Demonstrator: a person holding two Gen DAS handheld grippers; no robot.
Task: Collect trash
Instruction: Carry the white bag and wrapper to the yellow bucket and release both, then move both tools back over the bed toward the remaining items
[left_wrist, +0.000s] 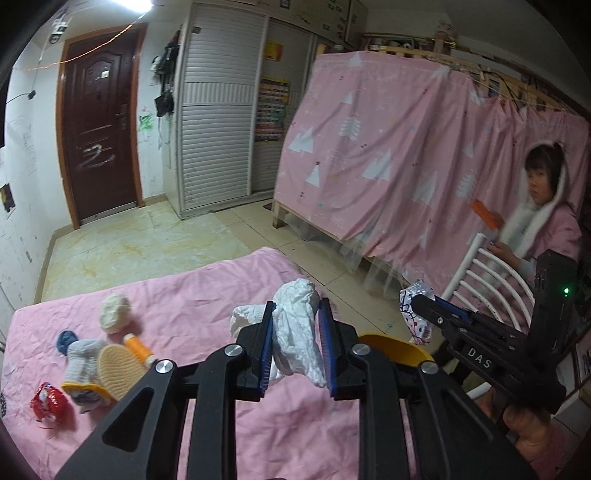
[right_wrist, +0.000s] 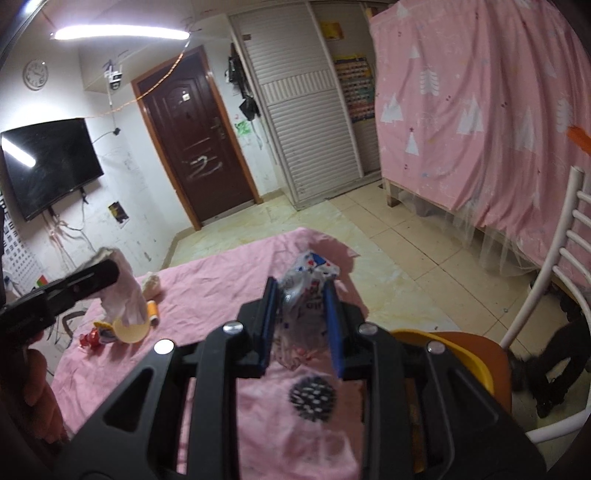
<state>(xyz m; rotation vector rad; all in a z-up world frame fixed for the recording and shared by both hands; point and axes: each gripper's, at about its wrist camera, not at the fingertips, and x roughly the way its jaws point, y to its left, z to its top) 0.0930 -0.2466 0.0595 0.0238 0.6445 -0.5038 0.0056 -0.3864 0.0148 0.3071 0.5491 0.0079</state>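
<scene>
Left gripper (left_wrist: 295, 332) raised above pink bedsheet (left_wrist: 184, 295), clamped on crumpled white tissue (left_wrist: 297, 332). Right gripper (right_wrist: 301, 314) level, at right edge over yellow bin (right_wrist: 461, 354), pinching printed plastic wrapper (right_wrist: 303, 295). "DAS" readable on right gripper body. Red wrapper (left_wrist: 48, 400) lying near-left on sheet beside orange spool (left_wrist: 138, 347).

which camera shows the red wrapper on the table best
The left wrist view: the red wrapper lies close and unobstructed on the pink cloth. In the right wrist view it is small, far and blurry.
</scene>
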